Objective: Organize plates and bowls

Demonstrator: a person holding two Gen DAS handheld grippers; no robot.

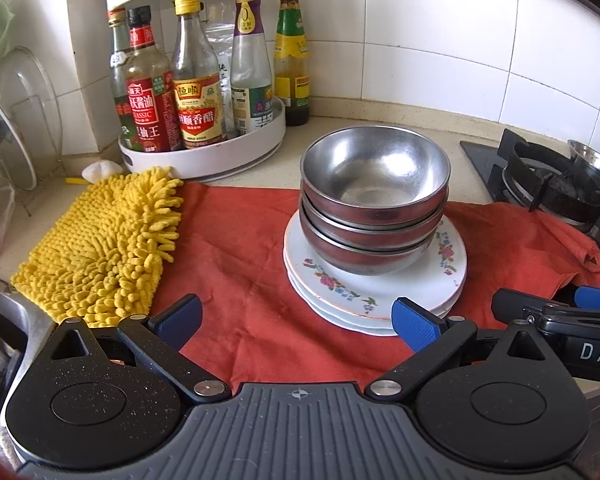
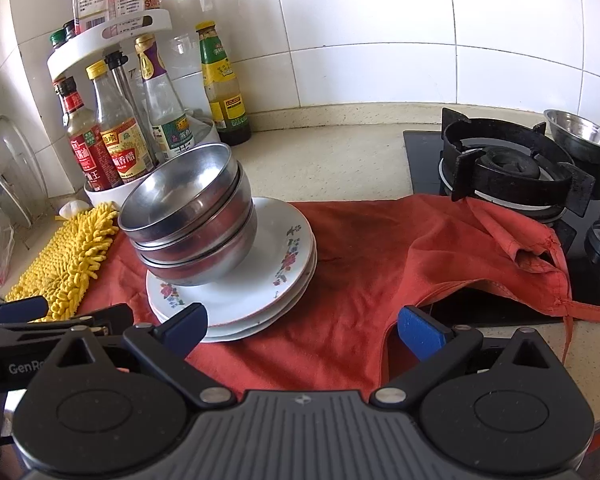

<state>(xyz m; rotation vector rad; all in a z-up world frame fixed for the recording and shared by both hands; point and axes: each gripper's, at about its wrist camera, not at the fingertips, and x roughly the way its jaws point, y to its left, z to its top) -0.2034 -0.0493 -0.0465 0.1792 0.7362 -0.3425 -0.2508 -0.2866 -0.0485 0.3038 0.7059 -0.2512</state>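
Nested as three, the round stainless-steel bowls (image 1: 374, 208) sitting on the stack of white floral-rimmed ceramic plates (image 1: 380, 300), presumably so the wide plates carry the narrower bowls steadily. All resting on the rumpled red-orange cloth (image 1: 252, 280) spread over the speckled beige worktop (image 2: 332, 160), likely as padding against slipping. Left tongs (image 1: 296, 320) spread wide, holding nothing, low before the plate stack's near rim. Right tongs (image 2: 302, 330) likewise parted and empty, just right of the stack. Fluffy yellow chenille mitt (image 1: 100, 248) lying left of the cloth. One more small steel bowl (image 2: 582, 136) apart by the black gas burner (image 2: 508, 166), probably yet to join the pile.
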